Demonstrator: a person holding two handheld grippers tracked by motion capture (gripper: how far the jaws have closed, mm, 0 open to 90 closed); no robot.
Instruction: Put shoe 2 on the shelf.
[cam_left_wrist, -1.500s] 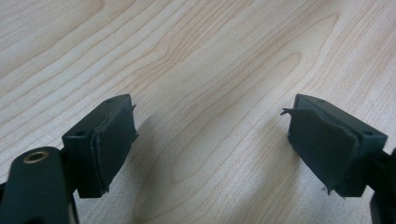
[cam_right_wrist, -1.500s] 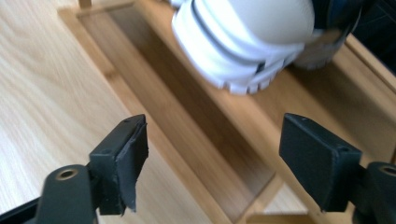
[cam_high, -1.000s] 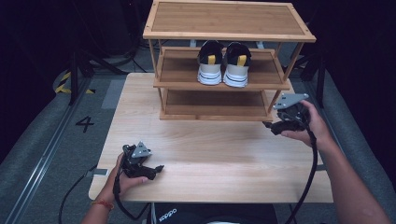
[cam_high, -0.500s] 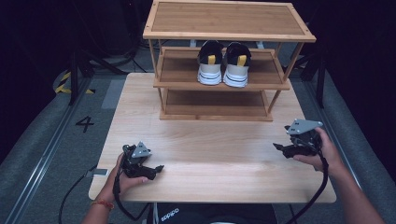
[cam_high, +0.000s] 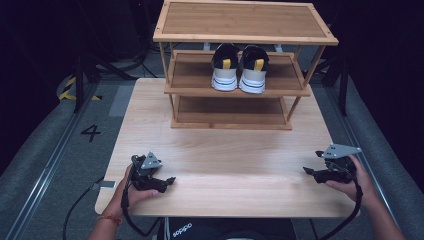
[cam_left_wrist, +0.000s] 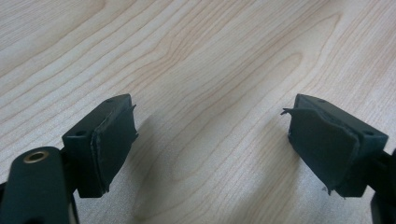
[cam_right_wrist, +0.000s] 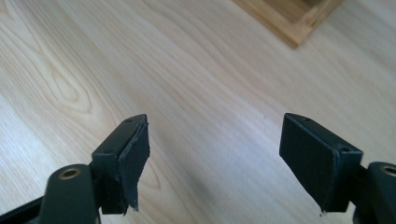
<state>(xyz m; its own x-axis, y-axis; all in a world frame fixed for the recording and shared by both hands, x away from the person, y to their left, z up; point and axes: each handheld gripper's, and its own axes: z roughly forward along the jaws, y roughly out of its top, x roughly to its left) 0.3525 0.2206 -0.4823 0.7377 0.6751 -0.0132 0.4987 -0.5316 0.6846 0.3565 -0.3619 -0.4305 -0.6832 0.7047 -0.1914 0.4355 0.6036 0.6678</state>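
Note:
A pair of black, white and yellow sneakers (cam_high: 238, 67) stands side by side on the middle shelf of a three-tier wooden shoe rack (cam_high: 240, 95) at the back of the table. My left gripper (cam_high: 167, 181) rests low on the wooden table (cam_high: 225, 155) near its front left corner, open, with bare wood between its jaws (cam_left_wrist: 210, 140). My right gripper (cam_high: 309, 171) sits near the front right edge, also open over bare wood (cam_right_wrist: 215, 149). A corner of the rack's base (cam_right_wrist: 292, 21) shows at the top of the right gripper view.
The rack's top and bottom shelves hold nothing. Grey floor with a painted number 4 (cam_high: 91, 132) lies left of the table, and dark stands and cables sit behind it. A black adidas item (cam_high: 182, 232) shows under the front edge.
My right gripper has come back from beside the rack's right front leg, moving toward the front right edge of the table. The left gripper has stayed still.

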